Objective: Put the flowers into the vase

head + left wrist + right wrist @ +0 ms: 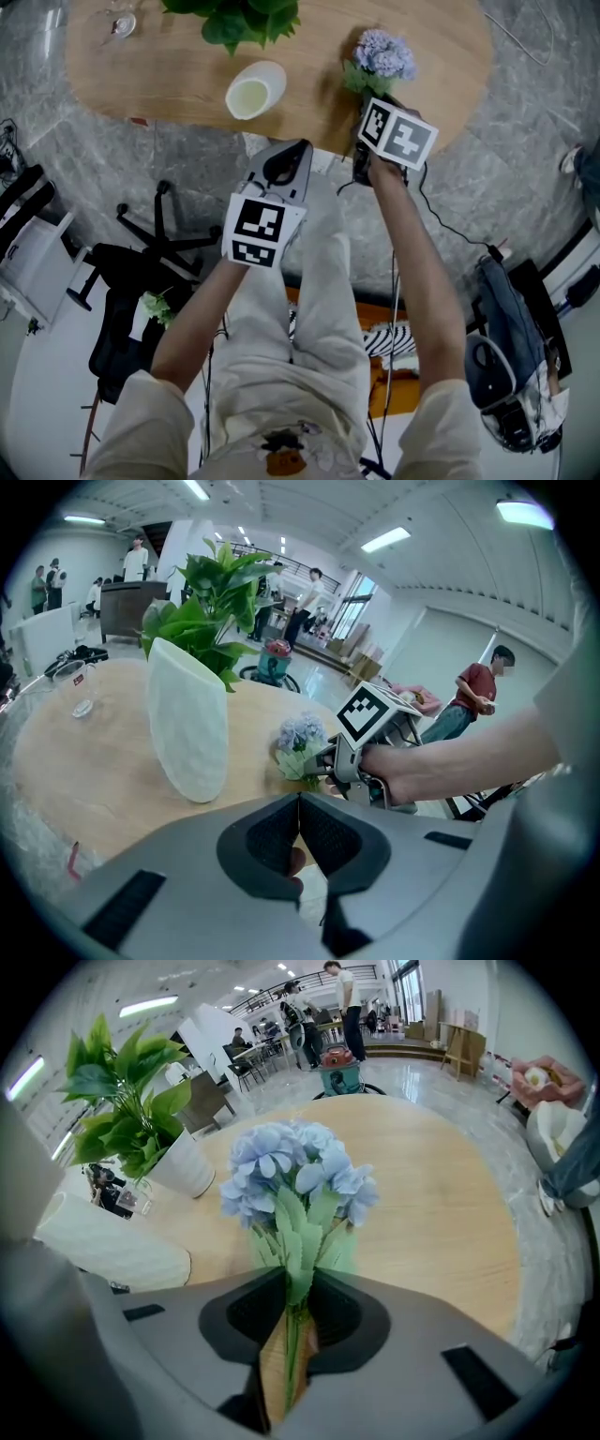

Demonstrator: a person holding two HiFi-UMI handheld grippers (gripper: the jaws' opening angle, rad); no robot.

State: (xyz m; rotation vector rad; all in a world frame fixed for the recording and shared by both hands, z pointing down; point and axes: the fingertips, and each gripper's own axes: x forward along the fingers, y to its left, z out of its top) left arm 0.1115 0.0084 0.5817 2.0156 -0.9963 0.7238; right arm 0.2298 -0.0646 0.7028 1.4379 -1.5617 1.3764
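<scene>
A bunch of pale blue flowers [384, 53] with green leaves lies near the right front of the oval wooden table [441, 66]. My right gripper [367, 101] points steeply down at it. In the right gripper view the jaws of that gripper [292, 1290] press on the leaves and stem of the flowers [295, 1171]. The white vase [253, 91] stands upright to the left of the flowers, its mouth empty. My left gripper [284, 167] hovers off the table's front edge, shut with nothing in it [299, 808]. It looks toward the vase [187, 722] and flowers [300, 735].
A leafy potted plant [239, 19] stands at the table's far edge behind the vase. A glass [120, 23] sits at the far left. A black office chair [141, 262] is on the floor to my left, a backpack [511, 347] to my right. People stand in the background.
</scene>
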